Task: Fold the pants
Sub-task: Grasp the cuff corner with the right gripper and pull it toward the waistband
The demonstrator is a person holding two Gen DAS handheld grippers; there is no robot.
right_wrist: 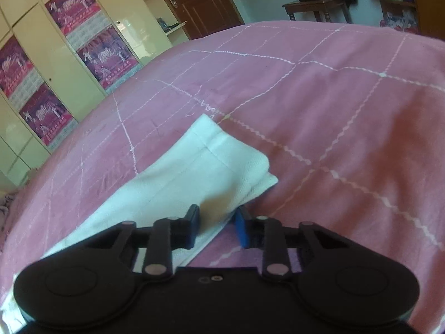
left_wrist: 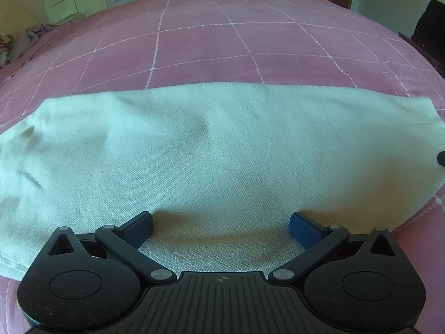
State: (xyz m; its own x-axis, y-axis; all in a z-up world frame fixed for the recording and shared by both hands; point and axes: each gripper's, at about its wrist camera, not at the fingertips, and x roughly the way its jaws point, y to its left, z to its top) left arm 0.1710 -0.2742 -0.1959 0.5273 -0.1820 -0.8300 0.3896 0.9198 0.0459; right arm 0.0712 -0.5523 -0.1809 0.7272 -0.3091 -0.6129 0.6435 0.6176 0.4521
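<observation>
Pale, off-white pants [left_wrist: 222,144] lie flat across a pink bed cover [left_wrist: 250,41] with white stitched squares. My left gripper [left_wrist: 221,220] is open wide, low over the near edge of the pants, with only flat cloth under the gap. In the right wrist view one narrow end of the pants [right_wrist: 194,172] runs away from me, its hem at the far tip. My right gripper [right_wrist: 217,217] is tilted, with its jaws narrow on the pants' near side edge. The cloth bunches between the pads and fills the gap.
The pink cover [right_wrist: 333,111] stretches far beyond the pants. Cream wardrobe doors with purple posters [right_wrist: 91,47] stand at the bed's far side, beside a brown door [right_wrist: 200,2] and a wooden stool [right_wrist: 317,7]. A grey cloth heap [left_wrist: 27,39] lies at the left edge.
</observation>
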